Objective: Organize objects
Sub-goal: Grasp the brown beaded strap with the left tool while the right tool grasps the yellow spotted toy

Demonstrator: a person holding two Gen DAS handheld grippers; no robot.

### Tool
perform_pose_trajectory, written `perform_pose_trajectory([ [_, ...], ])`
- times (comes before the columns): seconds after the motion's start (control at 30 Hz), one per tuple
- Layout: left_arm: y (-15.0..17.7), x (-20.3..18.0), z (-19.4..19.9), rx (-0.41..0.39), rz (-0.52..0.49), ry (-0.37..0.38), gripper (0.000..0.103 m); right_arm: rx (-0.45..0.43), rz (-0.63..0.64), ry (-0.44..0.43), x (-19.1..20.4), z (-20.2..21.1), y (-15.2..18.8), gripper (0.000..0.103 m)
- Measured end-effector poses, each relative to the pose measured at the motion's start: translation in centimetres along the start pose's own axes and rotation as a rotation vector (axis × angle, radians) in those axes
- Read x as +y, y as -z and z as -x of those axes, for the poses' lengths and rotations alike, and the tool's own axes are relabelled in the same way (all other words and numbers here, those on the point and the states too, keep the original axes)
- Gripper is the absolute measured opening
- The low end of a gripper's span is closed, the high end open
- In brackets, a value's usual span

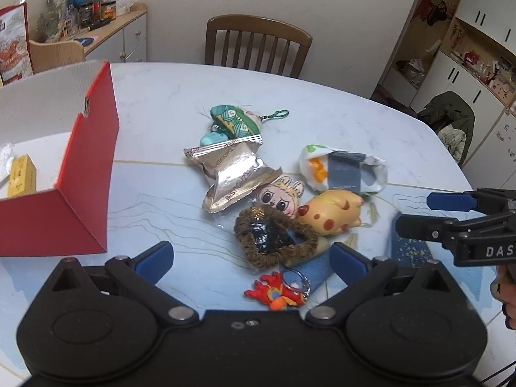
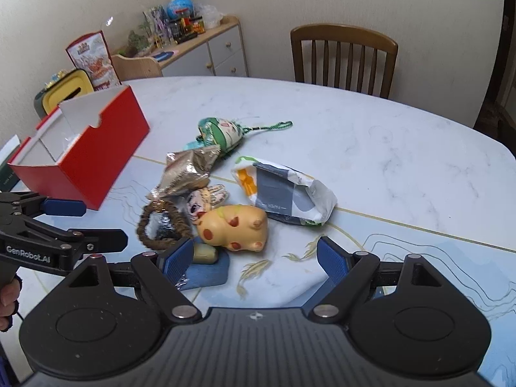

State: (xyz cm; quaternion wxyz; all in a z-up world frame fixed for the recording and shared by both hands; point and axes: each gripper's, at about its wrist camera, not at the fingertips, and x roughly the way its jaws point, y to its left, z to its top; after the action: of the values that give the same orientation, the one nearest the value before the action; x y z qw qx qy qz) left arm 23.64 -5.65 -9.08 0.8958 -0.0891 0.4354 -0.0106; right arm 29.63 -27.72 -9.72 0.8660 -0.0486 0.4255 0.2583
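Box: I see the red box (image 1: 80, 174) near the left edge of the tabletop (image 1: 322, 106). It is open on top.
Already in the box: a yellow pack (image 1: 22, 175) and something white and crinkly beside it. I think only a little tidying is done.
Still out: a pile of small things in the middle of the tabletop, closer to my edge. I count a green pouch (image 1: 237, 121) with a cord, a silver wrapper (image 1: 233, 172), a white and grey bag (image 1: 343, 167), a tan spotted toy (image 1: 332, 213), a flat doll face (image 1: 280, 196), a brown fuzzy ring (image 1: 274, 238) and a red key charm (image 1: 277, 292).
What is left: I think nearly all of the pile must still go in the box.
Left gripper (image 1: 251, 258): open, holding nothing. It hangs over the near side of the pile.
Right gripper (image 2: 254, 254): open, holding nothing. The tan spotted toy sits just ahead of it.
Words on the grippers: I can read "GenRobot.AI" on the left one and "DAS" on the right one.
Words on the white and grey bag: "PAPER", small and upside down.
Words on the silver wrapper: there are letters, but I cannot read them.
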Motion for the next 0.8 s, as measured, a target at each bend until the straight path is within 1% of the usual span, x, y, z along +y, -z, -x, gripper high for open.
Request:
perform_pose_trajectory([
  [0.3, 0.0, 0.7, -2.3, 0.015, 0.007, 0.000, 0.102, 0.049, 0.010, -0.008, -0.6, -4.2, -0.7, 0.084],
  [0.37, 0.0, 0.9, -2.5, 0.019, 0.013, 0.009, 0.100, 0.062, 0.006, -0.017, -0.6, -4.9, -0.8, 0.084],
  [0.47, -0.1, 1.3, -3.1, 0.032, 0.034, 0.031, 0.092, 0.072, 0.004, -0.028, -0.4, -5.8, -1.1, 0.083],
  [0.53, -0.2, 1.4, -3.4, 0.042, 0.047, 0.046, 0.088, 0.073, -0.004, -0.049, -0.3, -6.2, -1.3, 0.083],
  [0.7, -0.2, 1.4, -3.9, 0.057, 0.046, 0.070, 0.074, 0.083, 0.005, -0.075, 0.3, -7.0, -1.6, 0.083],
  [0.73, -0.2, 1.4, -4.0, 0.062, 0.046, 0.074, 0.072, 0.086, 0.004, -0.077, 0.3, -7.2, -1.7, 0.082],
  [0.8, -0.2, 1.5, -4.4, 0.073, 0.054, 0.091, 0.063, 0.092, 0.001, -0.084, 0.4, -7.5, -1.8, 0.079],
])
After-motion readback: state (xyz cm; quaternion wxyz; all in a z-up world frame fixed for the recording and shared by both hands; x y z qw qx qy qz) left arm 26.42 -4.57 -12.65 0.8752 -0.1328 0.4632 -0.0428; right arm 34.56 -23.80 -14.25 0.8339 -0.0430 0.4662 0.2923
